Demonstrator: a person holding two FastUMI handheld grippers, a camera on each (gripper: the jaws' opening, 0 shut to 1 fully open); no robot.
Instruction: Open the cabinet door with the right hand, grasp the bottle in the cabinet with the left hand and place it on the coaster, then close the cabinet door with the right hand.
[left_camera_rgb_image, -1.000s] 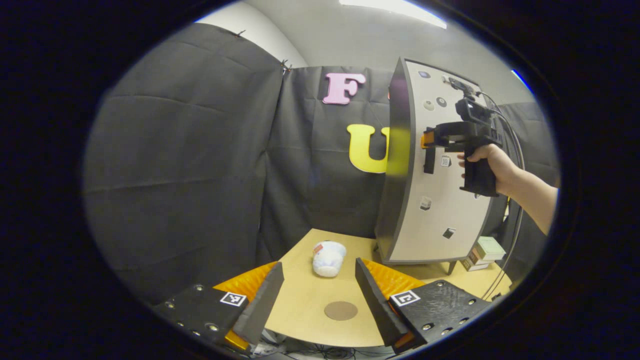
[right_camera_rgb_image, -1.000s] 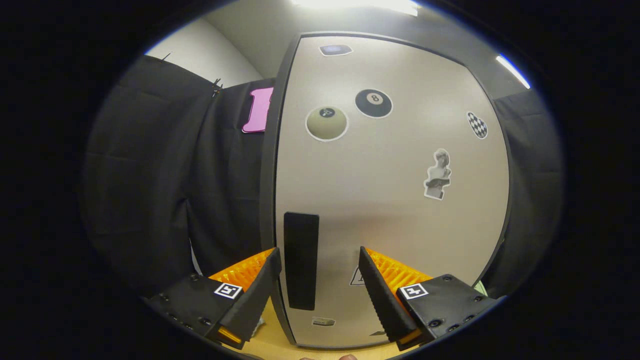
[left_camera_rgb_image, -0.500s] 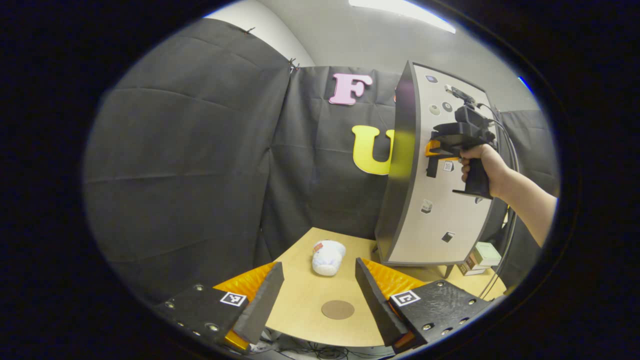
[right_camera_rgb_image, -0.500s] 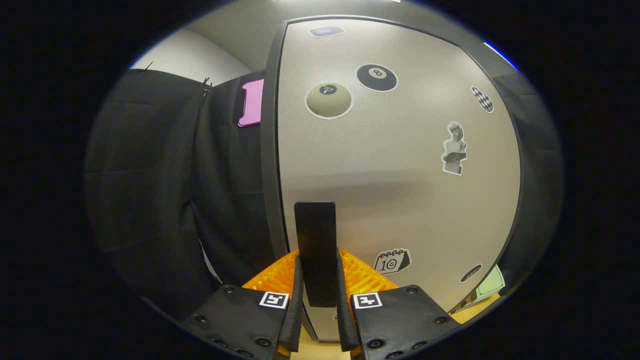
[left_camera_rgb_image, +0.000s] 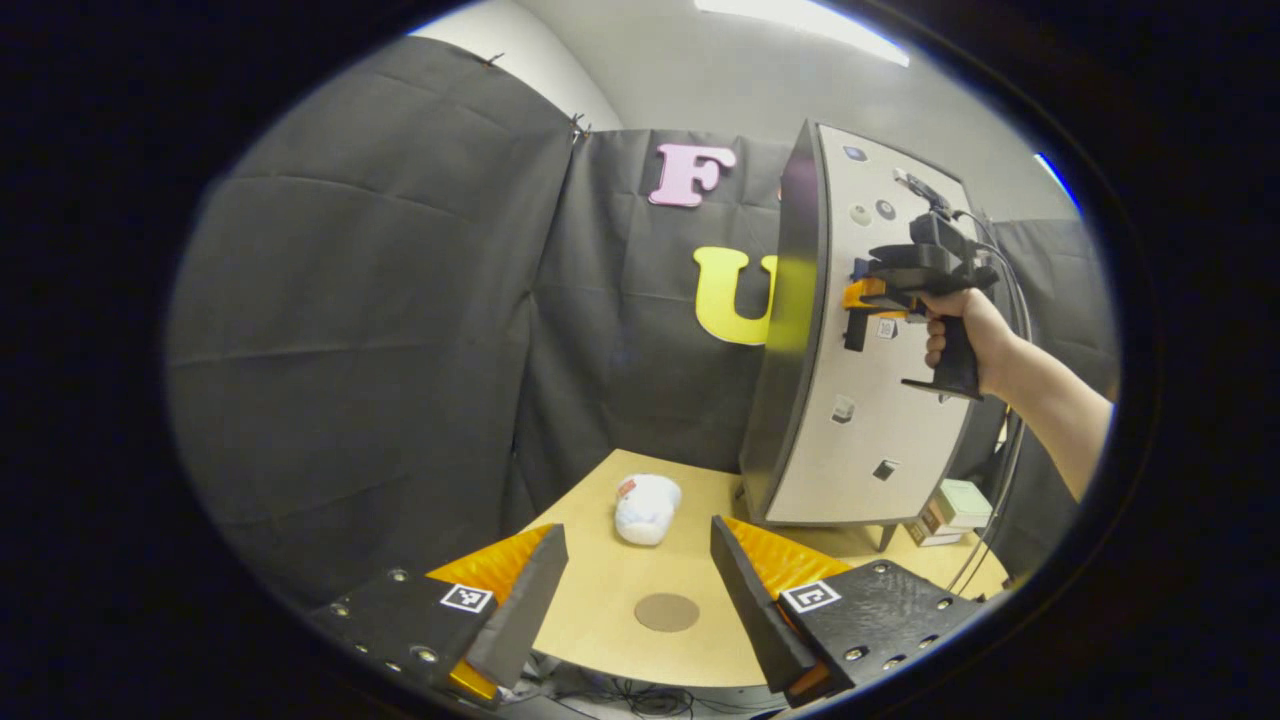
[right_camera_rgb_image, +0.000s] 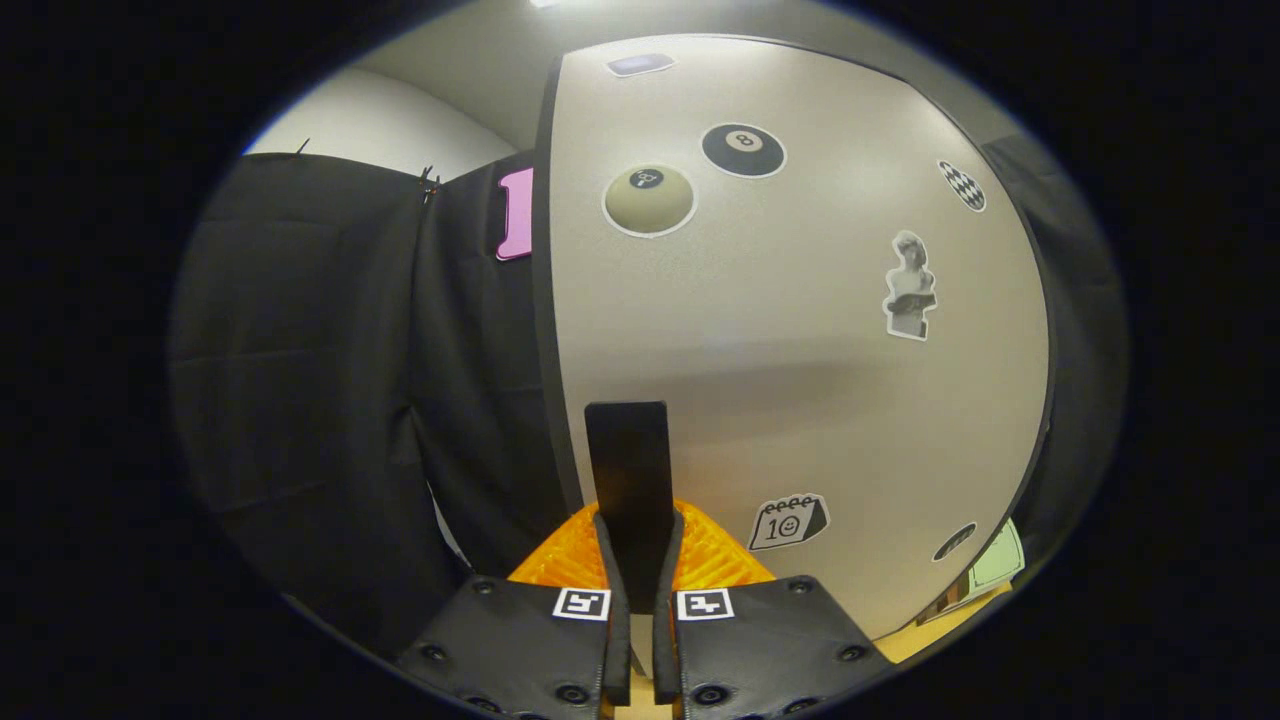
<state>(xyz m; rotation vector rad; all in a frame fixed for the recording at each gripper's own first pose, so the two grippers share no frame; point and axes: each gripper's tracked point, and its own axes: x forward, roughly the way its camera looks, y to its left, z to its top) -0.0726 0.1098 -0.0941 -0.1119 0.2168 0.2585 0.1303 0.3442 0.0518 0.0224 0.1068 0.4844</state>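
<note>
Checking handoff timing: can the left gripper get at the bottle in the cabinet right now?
Probably not. The cabinet door looks shut, with the right gripper clamped on its handle. The left gripper hangs open over the table, and the door covers the inside.

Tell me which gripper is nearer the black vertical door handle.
Right. The right gripper is clamped on the black vertical door handle; the left gripper hangs open over the tan table, well away.

A second ago our right gripper (right_camera_rgb_image: 632, 590) stood open before the cabinet door (right_camera_rgb_image: 800, 330); since then we have clamped its fingers tightly onto the door's black handle (right_camera_rgb_image: 628, 470).
</note>
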